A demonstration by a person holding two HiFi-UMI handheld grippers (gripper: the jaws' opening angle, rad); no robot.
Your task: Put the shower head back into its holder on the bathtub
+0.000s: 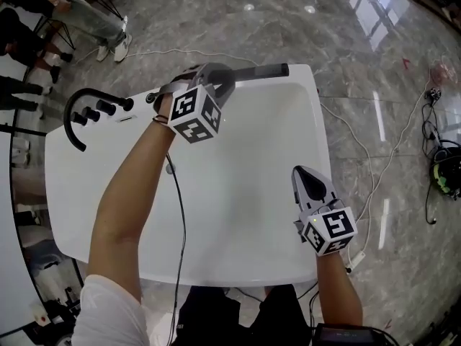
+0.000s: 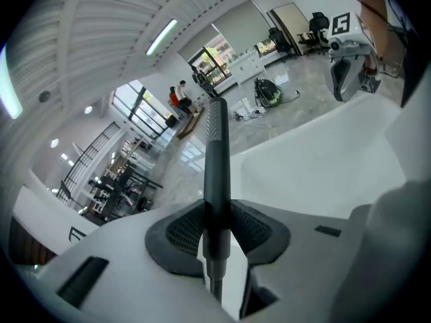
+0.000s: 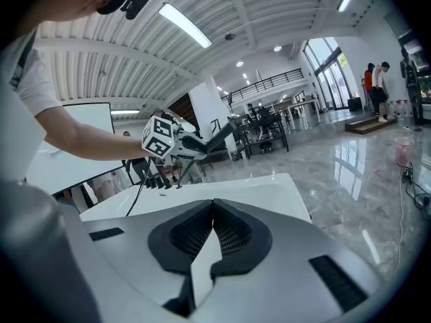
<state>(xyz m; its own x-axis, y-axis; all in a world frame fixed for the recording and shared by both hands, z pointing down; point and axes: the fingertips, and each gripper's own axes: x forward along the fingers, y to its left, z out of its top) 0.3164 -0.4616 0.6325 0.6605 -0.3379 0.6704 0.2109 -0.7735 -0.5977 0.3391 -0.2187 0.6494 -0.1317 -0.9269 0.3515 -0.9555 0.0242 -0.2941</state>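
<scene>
My left gripper (image 1: 216, 74) is shut on the black shower head handle (image 1: 263, 71), holding it in the air over the far rim of the white bathtub (image 1: 245, 193). In the left gripper view the handle (image 2: 215, 153) runs straight out from between the pads of the gripper (image 2: 217, 231), with its threaded end nearest the camera. A black hose (image 1: 180, 222) hangs down past my left forearm. The curved black faucet (image 1: 75, 117) and its knobs (image 1: 101, 109) stand on the tub's far left corner. My right gripper (image 1: 306, 173) hovers over the tub's right rim, shut and empty (image 3: 214, 207).
Seated people (image 1: 86, 20) are on the floor beyond the tub's left corner. White cables (image 1: 374, 171) trail over the marble floor to the right, near a dark and green bundle (image 1: 446, 171). A power strip (image 1: 356, 260) lies by the tub's near right corner.
</scene>
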